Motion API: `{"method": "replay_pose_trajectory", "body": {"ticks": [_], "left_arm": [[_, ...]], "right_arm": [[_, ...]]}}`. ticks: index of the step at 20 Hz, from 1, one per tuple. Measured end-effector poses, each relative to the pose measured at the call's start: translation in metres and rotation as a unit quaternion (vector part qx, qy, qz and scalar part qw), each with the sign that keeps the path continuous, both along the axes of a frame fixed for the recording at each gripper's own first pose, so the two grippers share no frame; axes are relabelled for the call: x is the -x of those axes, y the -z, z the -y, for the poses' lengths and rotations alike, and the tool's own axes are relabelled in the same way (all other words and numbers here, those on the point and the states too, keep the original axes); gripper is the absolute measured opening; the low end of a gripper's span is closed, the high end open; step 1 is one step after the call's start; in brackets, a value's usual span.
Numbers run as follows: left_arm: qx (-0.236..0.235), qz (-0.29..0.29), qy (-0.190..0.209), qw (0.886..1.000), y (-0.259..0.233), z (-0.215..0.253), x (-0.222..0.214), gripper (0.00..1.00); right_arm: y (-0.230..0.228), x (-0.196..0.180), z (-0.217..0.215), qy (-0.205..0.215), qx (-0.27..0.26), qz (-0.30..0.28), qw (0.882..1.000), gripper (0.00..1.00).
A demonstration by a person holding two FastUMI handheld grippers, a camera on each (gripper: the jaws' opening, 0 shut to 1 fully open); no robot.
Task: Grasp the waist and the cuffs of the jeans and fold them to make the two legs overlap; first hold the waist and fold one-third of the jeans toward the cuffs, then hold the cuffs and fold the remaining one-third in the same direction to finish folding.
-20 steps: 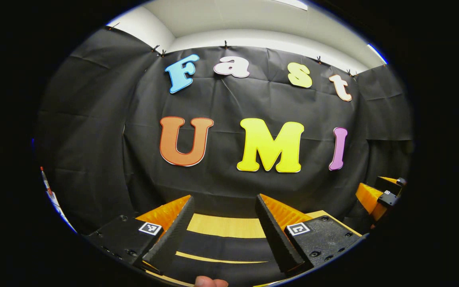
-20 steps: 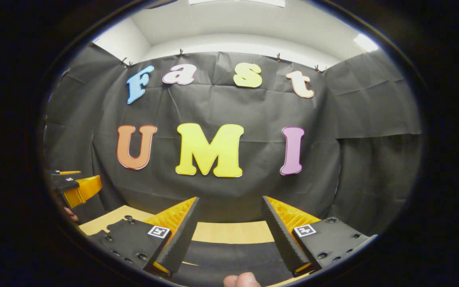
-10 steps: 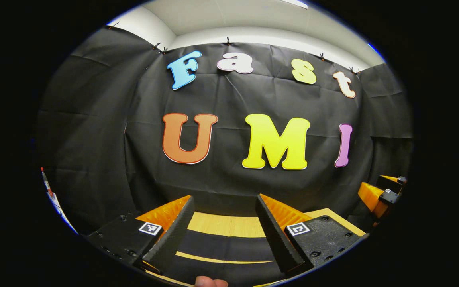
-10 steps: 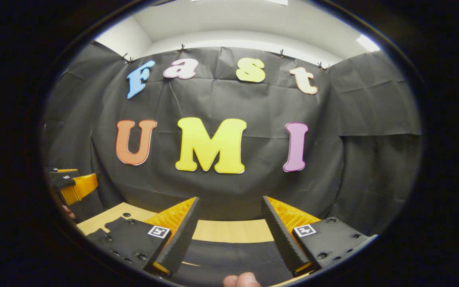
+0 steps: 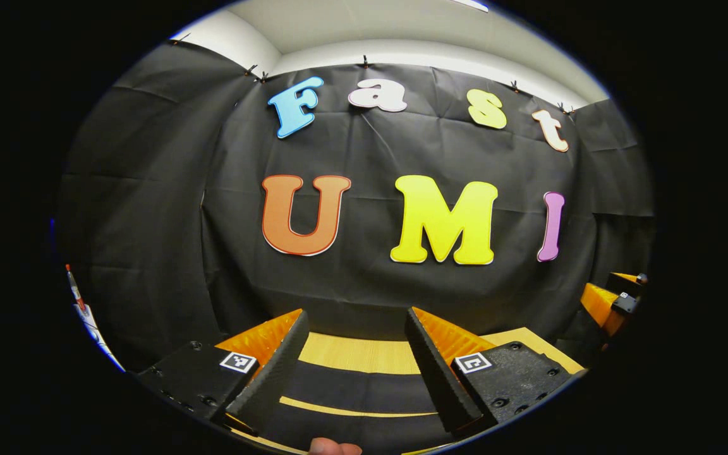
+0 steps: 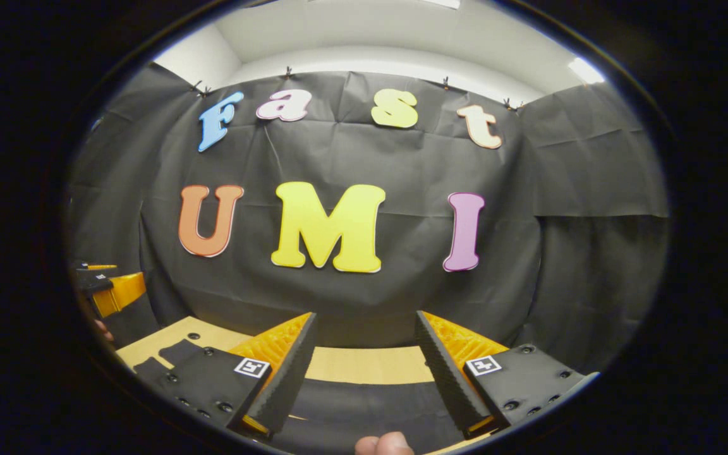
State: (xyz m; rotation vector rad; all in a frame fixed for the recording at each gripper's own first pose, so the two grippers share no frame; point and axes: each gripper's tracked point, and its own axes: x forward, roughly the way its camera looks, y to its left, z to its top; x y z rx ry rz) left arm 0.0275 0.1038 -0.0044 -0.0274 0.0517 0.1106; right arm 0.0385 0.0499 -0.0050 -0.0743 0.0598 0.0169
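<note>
Jeans (image 5: 364, 395) are lying dark and flat on the wooden surface (image 5: 357, 352), beneath both raised tongs. I am holding left tongs (image 5: 354, 360) and right tongs (image 6: 364, 366) wide open, gripping nothing. Fold stage: cannot tell.

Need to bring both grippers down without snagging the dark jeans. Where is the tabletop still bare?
A bare strip of wooden table runs between the jeans and the booth wall, ahead of the open left gripper. In the right gripper view it continues past the open right gripper to a bare corner at the left. Nearer, the jeans cover the table.
</note>
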Motion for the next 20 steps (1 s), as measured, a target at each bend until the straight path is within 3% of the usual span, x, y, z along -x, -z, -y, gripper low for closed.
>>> {"method": "replay_pose_trajectory", "body": {"ticks": [5, 6, 7, 8, 9, 10, 12, 13, 14, 19, 20], "left_arm": [[0.038, -0.04, -0.016, 0.998, 0.031, -0.018, 0.013, 0.98], [0.055, -0.055, -0.023, 0.997, 0.041, -0.026, 0.017, 1.0], [0.078, -0.073, -0.031, 0.994, 0.054, -0.033, 0.022, 0.98], [0.103, -0.091, -0.044, 0.99, 0.069, -0.043, 0.028, 0.88], [0.13, -0.11, -0.061, 0.983, 0.084, -0.055, 0.037, 0.98], [0.16, -0.128, -0.08, 0.976, 0.101, -0.068, 0.047, 0.99], [0.223, -0.158, -0.124, 0.954, 0.134, -0.094, 0.067, 0.98], [0.253, -0.171, -0.146, 0.941, 0.15, -0.106, 0.077, 0.99], [0.283, -0.182, -0.168, 0.927, 0.167, -0.12, 0.087, 0.99], [0.408, -0.218, -0.248, 0.851, 0.232, -0.159, 0.115, 0.99], [0.424, -0.222, -0.258, 0.839, 0.239, -0.168, 0.118, 0.99]], "right_arm": [[0.026, -0.002, 0.037, 0.005, 0.006, -0.039, 0.999, 0.92], [0.035, -0.002, 0.047, 0.005, 0.009, -0.05, 0.999, 0.97], [0.043, 0.0, 0.056, 0.003, 0.008, -0.063, 0.998, 0.93], [0.056, 0.001, 0.067, 0.001, 0.004, -0.08, 0.997, 0.93], [0.072, 0.004, 0.077, -0.003, -0.003, -0.109, 0.994, 1.0], [0.092, 0.009, 0.089, -0.003, -0.006, -0.14, 0.99, 0.96], [0.121, 0.018, 0.119, 0.011, -0.017, -0.18, 0.983, 0.93], [0.131, 0.021, 0.133, 0.025, -0.025, -0.197, 0.98, 0.97], [0.142, 0.024, 0.147, 0.037, -0.034, -0.21, 0.976, 0.93], [0.191, 0.039, 0.198, 0.085, -0.069, -0.272, 0.956, 0.93], [0.2, 0.043, 0.208, 0.094, -0.08, -0.284, 0.951, 0.97]]}}
